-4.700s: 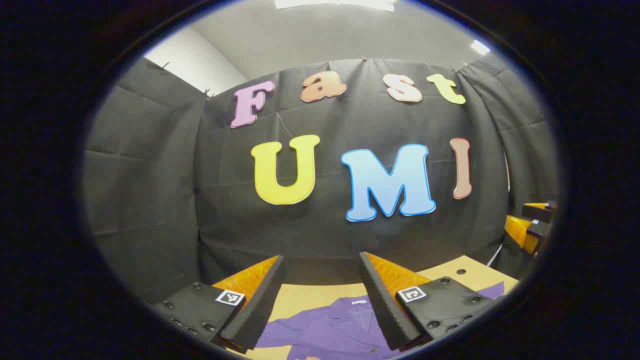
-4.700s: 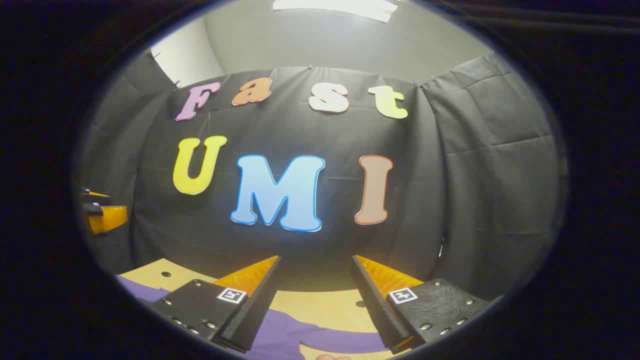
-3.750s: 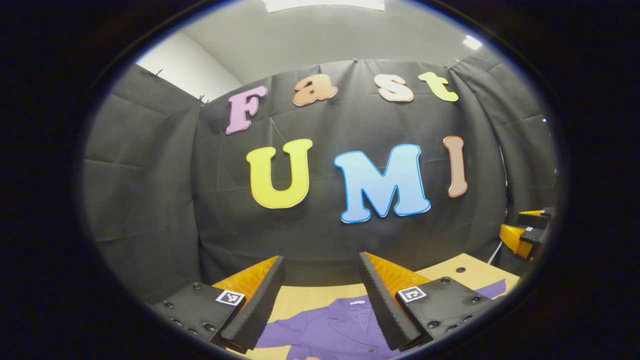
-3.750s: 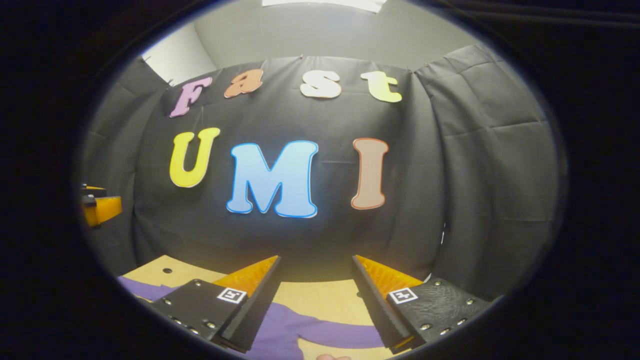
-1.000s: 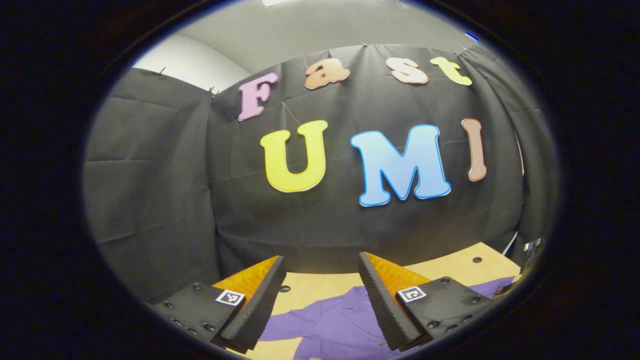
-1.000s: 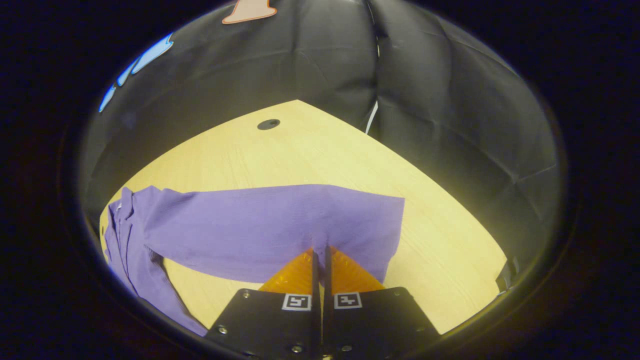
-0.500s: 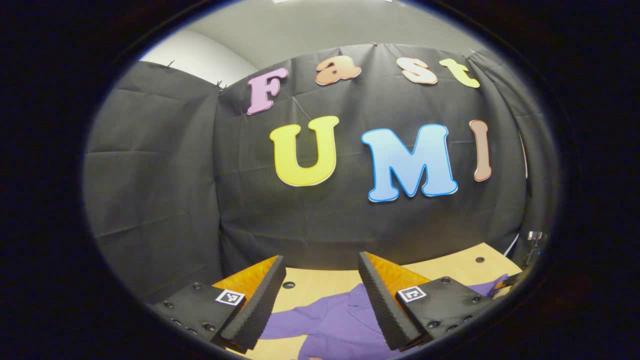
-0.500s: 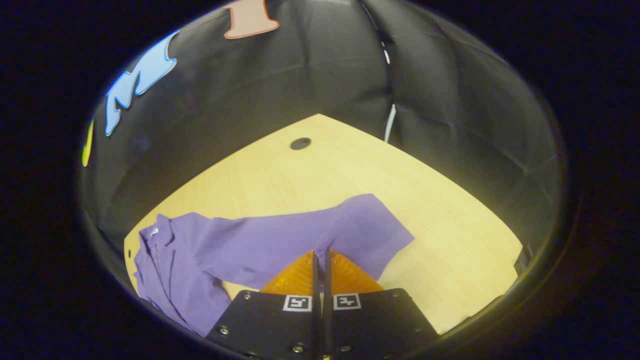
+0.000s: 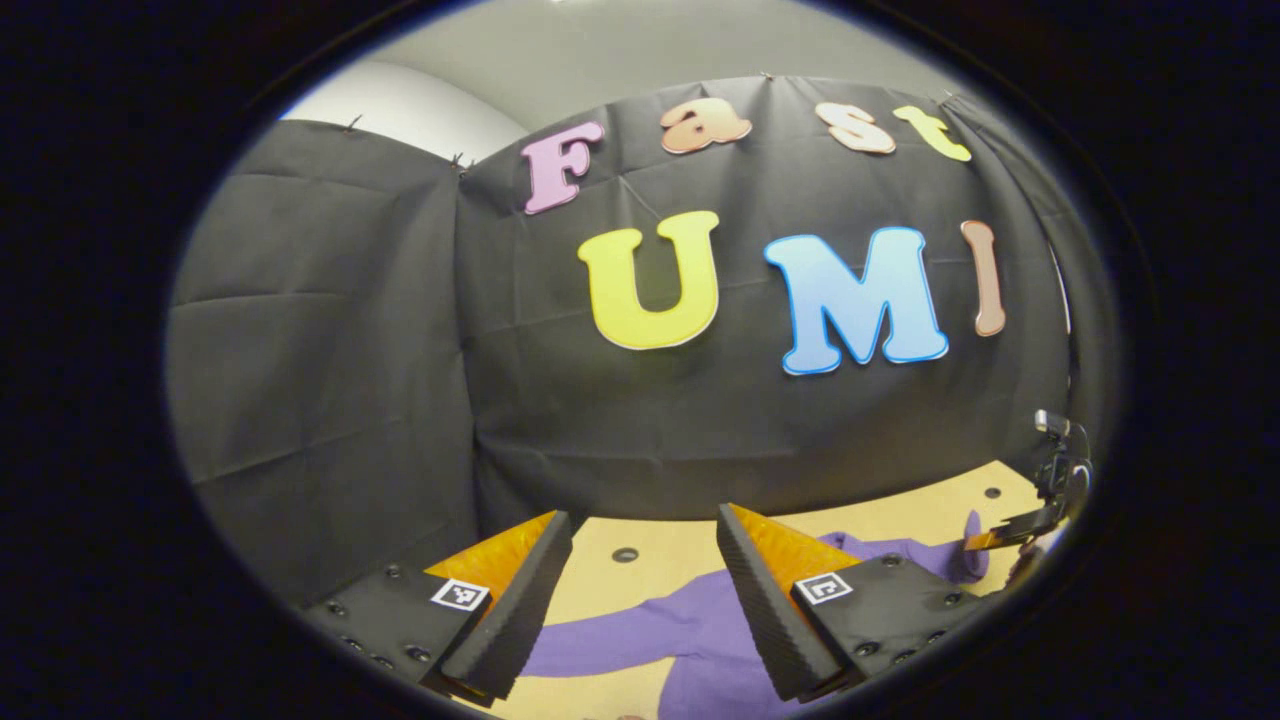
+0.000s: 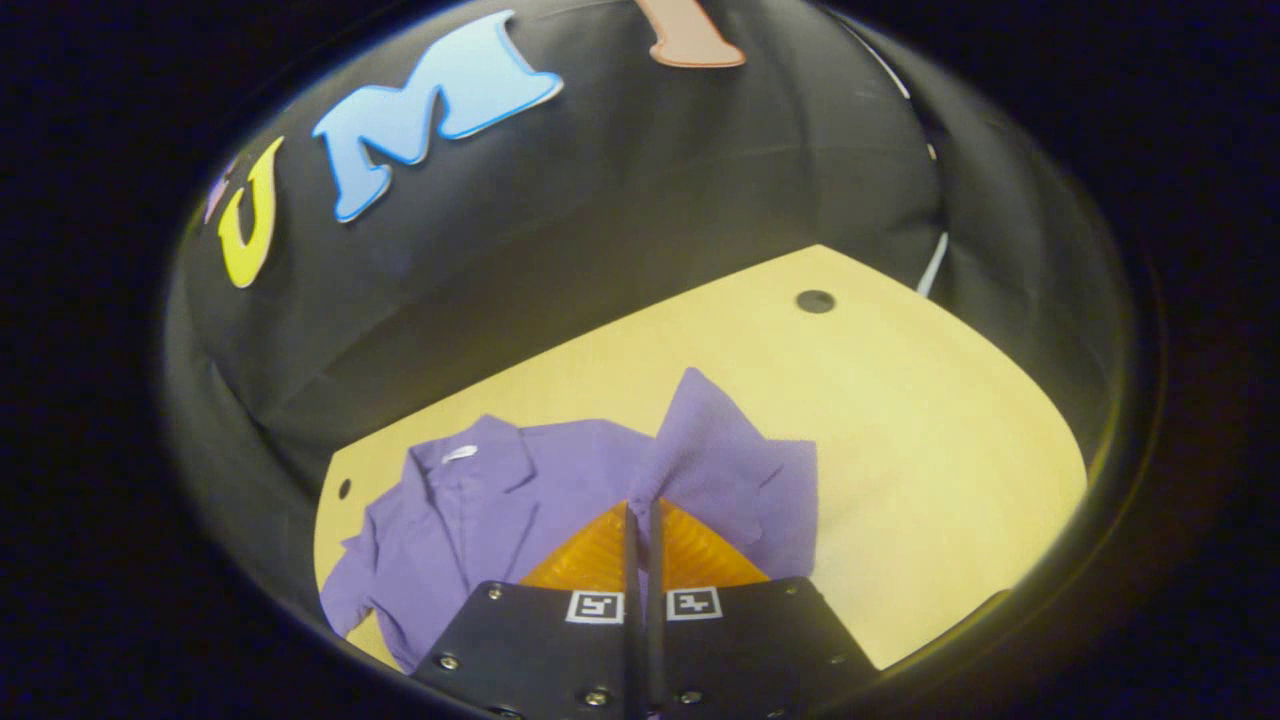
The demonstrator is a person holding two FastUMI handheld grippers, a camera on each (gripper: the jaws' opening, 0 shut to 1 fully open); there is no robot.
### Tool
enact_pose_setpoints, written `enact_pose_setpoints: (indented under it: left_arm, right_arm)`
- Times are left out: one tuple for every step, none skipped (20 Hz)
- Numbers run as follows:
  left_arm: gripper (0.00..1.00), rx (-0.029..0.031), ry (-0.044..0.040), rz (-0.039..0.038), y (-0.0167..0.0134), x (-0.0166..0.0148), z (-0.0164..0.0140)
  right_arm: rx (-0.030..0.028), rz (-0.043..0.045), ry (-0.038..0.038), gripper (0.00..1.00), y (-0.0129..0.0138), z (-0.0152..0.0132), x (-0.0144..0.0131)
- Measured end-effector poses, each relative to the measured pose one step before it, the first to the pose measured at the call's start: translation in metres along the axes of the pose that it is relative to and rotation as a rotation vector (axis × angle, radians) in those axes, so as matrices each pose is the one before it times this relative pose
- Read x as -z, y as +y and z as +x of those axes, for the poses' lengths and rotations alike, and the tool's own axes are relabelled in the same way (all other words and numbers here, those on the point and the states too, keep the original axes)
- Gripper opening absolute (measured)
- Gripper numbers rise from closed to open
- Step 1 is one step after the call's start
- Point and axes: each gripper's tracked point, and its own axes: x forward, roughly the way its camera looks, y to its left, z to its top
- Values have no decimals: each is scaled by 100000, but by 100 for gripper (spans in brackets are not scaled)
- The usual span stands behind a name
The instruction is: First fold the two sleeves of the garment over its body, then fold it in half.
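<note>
A purple long-sleeved shirt (image 10: 480,510) lies collar-up on the light wooden table (image 10: 900,450). My right gripper (image 10: 640,505) is shut on its right sleeve (image 10: 720,450), which stands lifted and bent over toward the body. In the left gripper view the shirt (image 9: 650,630) spreads below my left gripper (image 9: 641,515), which hovers above it, open, with nothing between the fingers. Its other sleeve (image 9: 590,640) lies flat, reaching left. At that view's far right the right gripper (image 9: 978,545) holds the raised sleeve end (image 9: 968,555).
The table has small round holes, one near the far edge (image 10: 815,300) and one near the back (image 9: 625,554). Black cloth walls close in the table behind and at both sides. Bare wood lies right of the shirt.
The right gripper, shut on the sleeve, has lifted it off the table and carried it in toward the shirt's body. The left gripper stays open and has swung slightly left.
</note>
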Motion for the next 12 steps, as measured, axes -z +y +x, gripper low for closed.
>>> enact_pose_setpoints:
  left_arm:
    - [97,-876,784,-394,1046,585,251]
    - [96,-1120,773,-440,1031,429,148]
    - [96,-1131,683,-289,1099,630,-39]
    - [96,-1237,591,-172,1073,449,173]
    - [96,-1177,556,-131,1044,435,239]
    - [95,-1365,631,-88,1056,551,189]
    - [95,-1397,486,-194,909,449,214]
    - [96,-1326,724,-390,1058,561,154]
    - [96,-1285,708,-479,934,674,76]
    - [96,-1268,754,-455,988,592,-26]
    - [96,-1101,710,-386,833,426,-5]
    - [96,-1346,764,-166,721,653,135]
  right_arm:
    - [-2957,-2125,683,1,2253,240,518]
    - [-3009,-2053,863,1,2257,353,302]
    - [-2589,-1995,1077,1,2177,303,620]
    - [-2474,-2064,951,2,2119,252,473]
    - [-2548,-1874,1172,1,1846,342,620]
    - [-2330,-1591,1376,1,1793,495,496]
    - [-2178,-1396,1375,1,1827,813,663]
    - [-2043,-1463,1299,1,1661,478,515]
    - [-2036,-1598,1435,1,1808,529,605]
    - [-1696,-1678,1429,1,1342,535,557]
    - [-1508,-1891,1537,1,1402,618,664]
    - [-1043,-2104,1395,1,1145,825,531]
